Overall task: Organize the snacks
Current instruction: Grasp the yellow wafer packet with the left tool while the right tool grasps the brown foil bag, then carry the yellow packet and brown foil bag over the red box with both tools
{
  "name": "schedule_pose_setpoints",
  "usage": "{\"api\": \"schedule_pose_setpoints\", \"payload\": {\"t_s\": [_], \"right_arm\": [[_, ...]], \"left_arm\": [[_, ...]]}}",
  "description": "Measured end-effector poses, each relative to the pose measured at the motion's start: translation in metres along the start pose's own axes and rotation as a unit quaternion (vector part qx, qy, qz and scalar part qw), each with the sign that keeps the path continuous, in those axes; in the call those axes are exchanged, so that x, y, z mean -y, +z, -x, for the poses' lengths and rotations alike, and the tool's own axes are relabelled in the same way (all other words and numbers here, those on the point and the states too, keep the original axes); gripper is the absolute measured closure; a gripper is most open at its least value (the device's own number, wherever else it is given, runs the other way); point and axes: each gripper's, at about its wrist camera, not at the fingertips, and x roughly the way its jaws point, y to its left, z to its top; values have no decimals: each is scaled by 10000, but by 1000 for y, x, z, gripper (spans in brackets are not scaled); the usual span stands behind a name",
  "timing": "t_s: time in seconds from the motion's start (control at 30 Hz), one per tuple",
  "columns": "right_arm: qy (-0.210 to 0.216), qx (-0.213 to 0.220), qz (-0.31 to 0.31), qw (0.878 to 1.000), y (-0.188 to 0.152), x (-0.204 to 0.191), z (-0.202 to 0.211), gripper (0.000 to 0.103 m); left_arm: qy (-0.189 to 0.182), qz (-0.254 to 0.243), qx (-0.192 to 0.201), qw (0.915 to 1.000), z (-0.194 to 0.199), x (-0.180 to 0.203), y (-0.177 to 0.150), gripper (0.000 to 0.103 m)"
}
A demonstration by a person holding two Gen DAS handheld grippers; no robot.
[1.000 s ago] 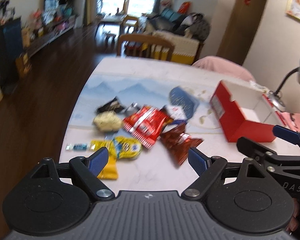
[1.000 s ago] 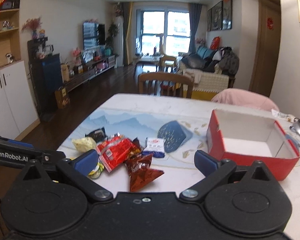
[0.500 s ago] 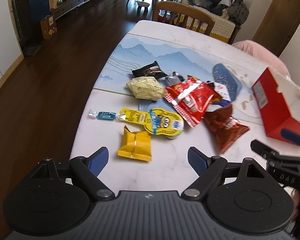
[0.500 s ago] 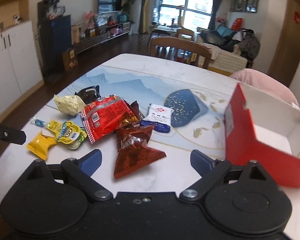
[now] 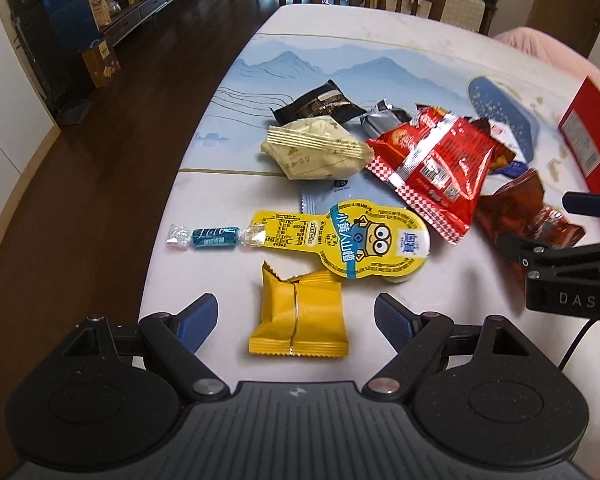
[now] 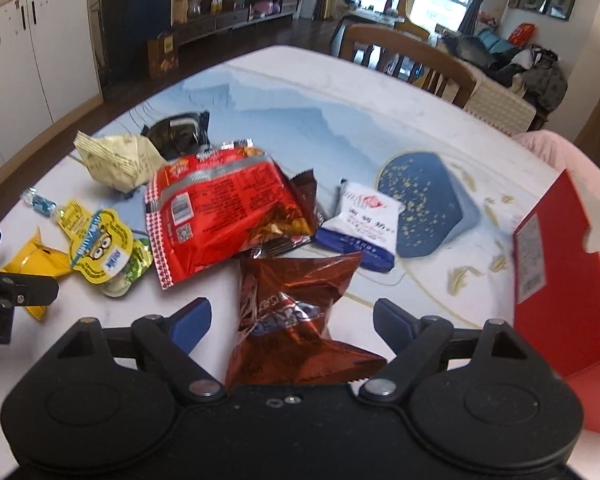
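A yellow snack packet point(image 5: 298, 316) lies on the white table point(image 5: 204, 280) between the blue pads of my open left gripper point(image 5: 296, 318), untouched. Beyond it lie a yellow cartoon jelly cup point(image 5: 356, 240), a teal candy point(image 5: 214, 237), a cream packet point(image 5: 320, 148) and a large red bag point(image 5: 432, 164). In the right wrist view a dark red foil bag point(image 6: 296, 316) lies between the fingers of my right gripper point(image 6: 292, 322); its jaws are closing but the pads stand clear of the bag. A red cardboard box point(image 6: 560, 264) stands open at the right.
A white-and-blue packet point(image 6: 364, 224) and a black packet point(image 6: 180, 132) also lie in the pile. A blue fan-shaped print point(image 6: 424, 204) marks the tablecloth. A wooden chair point(image 6: 404, 56) stands at the table's far side. The left table edge drops to a dark floor point(image 5: 100, 160).
Both grippers have dropped and tipped down toward the table. The yellow packet now sits between the left fingers, the dark red bag between the right fingers, which have narrowed a little.
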Motion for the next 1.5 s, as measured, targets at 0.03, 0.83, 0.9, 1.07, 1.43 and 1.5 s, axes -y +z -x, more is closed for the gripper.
{"api": "schedule_pose_setpoints", "payload": {"t_s": [0.03,0.83,0.9,1.07,1.43,1.5], "right_arm": [[-6,-33,-10,10000,1,1,-4,17],[233,-10,-423,9988,-2,9,-1,58],[237,15,-497,9985,-4,11,5,60],[236,66,-665,9975,-14,18,18,64],[343,129,-1040,9939,-41,27,51,68],[385,210,-1135,9926,-43,30,62,69]], "left_arm": [[22,-22,-22,10000,-3,0,0,17],[-67,4,-193,9998,-15,-3,-1,57],[-101,71,-208,9997,-13,-5,-2,57],[-160,154,-235,9995,-7,-9,-8,57],[-407,83,-199,9989,20,0,-26,57],[-484,38,-154,9987,27,5,-26,57]]}}
